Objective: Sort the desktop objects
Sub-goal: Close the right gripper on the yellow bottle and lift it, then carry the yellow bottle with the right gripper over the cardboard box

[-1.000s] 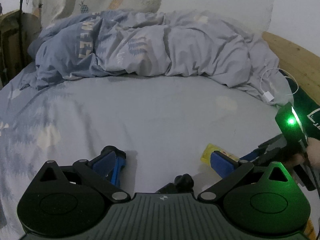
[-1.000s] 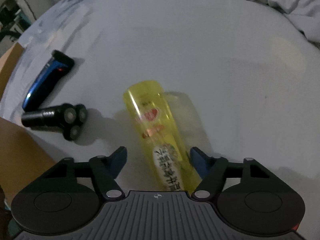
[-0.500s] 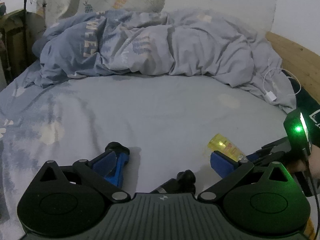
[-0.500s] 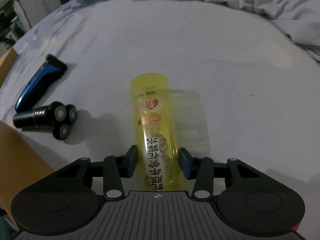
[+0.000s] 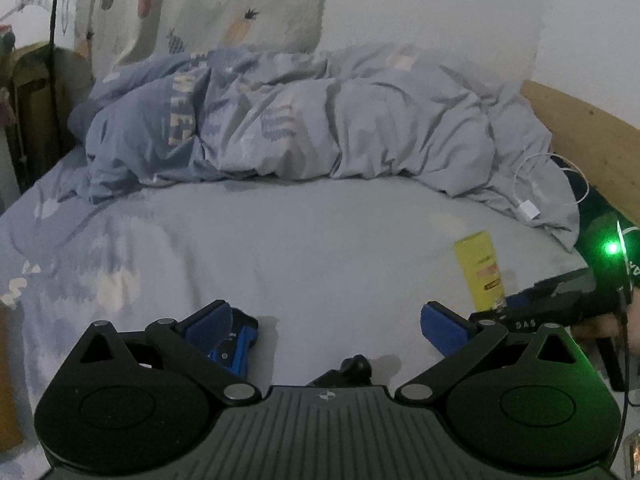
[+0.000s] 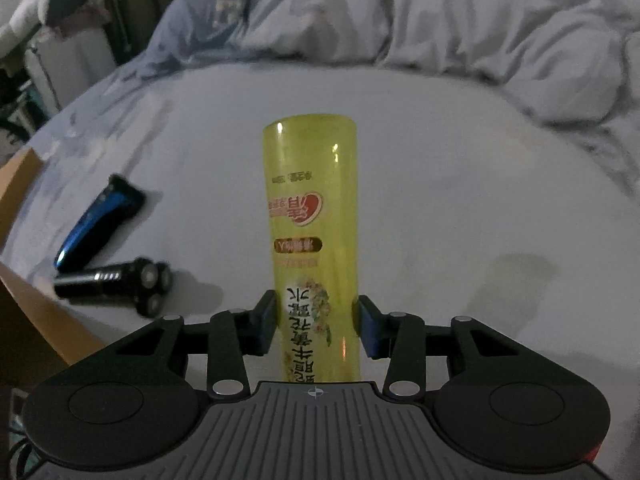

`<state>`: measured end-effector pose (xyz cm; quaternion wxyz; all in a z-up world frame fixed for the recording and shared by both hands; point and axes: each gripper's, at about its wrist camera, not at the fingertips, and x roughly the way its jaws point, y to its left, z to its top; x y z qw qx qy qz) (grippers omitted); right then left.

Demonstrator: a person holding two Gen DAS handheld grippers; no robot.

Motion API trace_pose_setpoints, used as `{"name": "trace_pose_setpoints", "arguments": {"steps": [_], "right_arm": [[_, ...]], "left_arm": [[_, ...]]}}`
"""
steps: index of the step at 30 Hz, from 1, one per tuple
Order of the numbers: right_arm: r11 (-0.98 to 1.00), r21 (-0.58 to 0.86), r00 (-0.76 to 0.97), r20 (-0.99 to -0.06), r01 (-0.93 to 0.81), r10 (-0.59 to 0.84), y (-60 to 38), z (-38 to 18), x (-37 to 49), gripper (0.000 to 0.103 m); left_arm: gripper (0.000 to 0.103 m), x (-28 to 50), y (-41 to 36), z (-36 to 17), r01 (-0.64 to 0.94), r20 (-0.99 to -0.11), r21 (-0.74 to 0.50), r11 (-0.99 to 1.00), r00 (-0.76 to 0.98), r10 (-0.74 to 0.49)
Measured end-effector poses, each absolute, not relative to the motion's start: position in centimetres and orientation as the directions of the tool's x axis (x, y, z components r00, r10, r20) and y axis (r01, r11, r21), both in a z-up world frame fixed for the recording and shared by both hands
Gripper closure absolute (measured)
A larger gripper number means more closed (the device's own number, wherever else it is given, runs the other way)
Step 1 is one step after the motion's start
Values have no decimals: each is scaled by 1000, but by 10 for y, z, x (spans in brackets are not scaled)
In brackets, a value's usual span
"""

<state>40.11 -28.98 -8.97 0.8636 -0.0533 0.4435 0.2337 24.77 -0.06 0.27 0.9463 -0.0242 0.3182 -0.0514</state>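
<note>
A yellow see-through bottle (image 6: 312,216) with a printed label is lifted off the bed sheet, and my right gripper (image 6: 316,322) is shut on its lower part. The same yellow bottle (image 5: 480,272) shows at the right in the left wrist view, held by the other gripper. A blue and black hair trimmer (image 6: 98,222) and a black three-head shaver (image 6: 116,282) lie on the sheet to the left. My left gripper (image 5: 324,322) stands open above the sheet; the trimmer (image 5: 236,346) lies under its left finger and the shaver (image 5: 352,368) is partly hidden by the gripper body.
A crumpled grey-blue duvet (image 5: 304,128) fills the far side of the bed. A white charger and cable (image 5: 532,204) lie at the right by a wooden headboard (image 5: 580,132). A brown cardboard box edge (image 6: 36,312) stands at the left of the bed.
My right gripper has shut on the yellow bottle and lifted it off the sheet, tilting it up. The left gripper has stayed open and risen slightly.
</note>
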Motion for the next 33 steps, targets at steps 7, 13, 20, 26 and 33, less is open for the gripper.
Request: {"name": "trace_pose_setpoints", "arguments": {"steps": [7,13,20,26,33], "right_arm": [[898,101,557,-753,-428,350,-306,-56,385,59],[906,90,606,-716,-413,347,-319,-25,371,60],[911,73,650,-677,-407,345,-333,13,344,60],[914,64,685,-641,-401,346,-343,48,317,60],[904,49,702,-613,-424,363,-342,87,281,60]], "left_arm": [[0,232,-6,20,90,-576,-77,993,809,-117],[0,218,-14,41,101,-541,-66,993,832,-121],[0,198,-25,66,120,-496,-63,991,858,-136],[0,176,-33,88,135,-451,-55,989,881,-145],[0,144,-35,112,143,-401,-50,988,904,-151]]}}
